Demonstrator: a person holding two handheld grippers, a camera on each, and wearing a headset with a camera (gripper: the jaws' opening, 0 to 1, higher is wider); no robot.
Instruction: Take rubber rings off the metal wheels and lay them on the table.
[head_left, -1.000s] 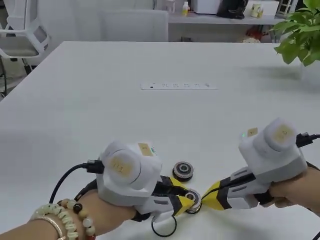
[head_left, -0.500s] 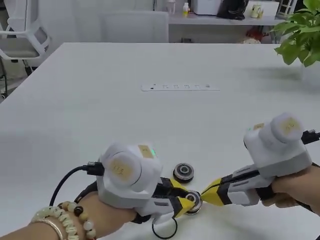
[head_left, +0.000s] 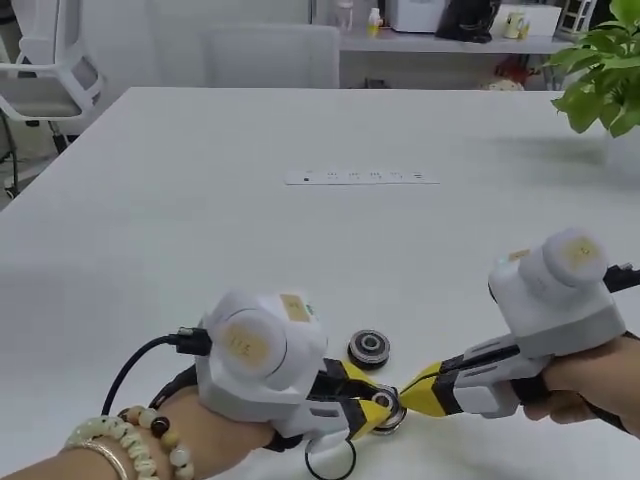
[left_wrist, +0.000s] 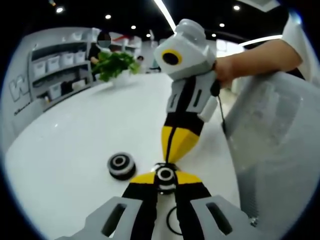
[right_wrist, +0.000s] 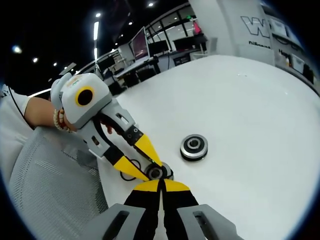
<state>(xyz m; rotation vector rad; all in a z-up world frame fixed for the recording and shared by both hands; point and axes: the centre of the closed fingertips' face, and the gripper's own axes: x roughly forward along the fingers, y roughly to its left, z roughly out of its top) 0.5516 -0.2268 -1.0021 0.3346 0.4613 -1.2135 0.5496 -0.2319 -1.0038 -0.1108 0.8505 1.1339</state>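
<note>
As the left tongs (head_left: 376, 407) pinch a metal wheel (head_left: 387, 404), the right tongs (head_left: 409, 393) press together at its rim (another wheel (head_left: 369, 347) nearby).

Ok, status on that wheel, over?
Left gripper shut on wheel. Right gripper shut, tips at its rim. Loose ring on table, second wheel beside. Nothing blocking.

White plastic left gripper (head_left: 383, 404): rounded body, black arms, yellow jaw tips, tan round sticker, thin black cable (head_left: 137, 354) at rear. White right gripper (head_left: 408, 394) same build. Pale and brown bead bracelets (head_left: 135, 440) on left wrist; white short sleeve (left_wrist: 296, 35)
</note>
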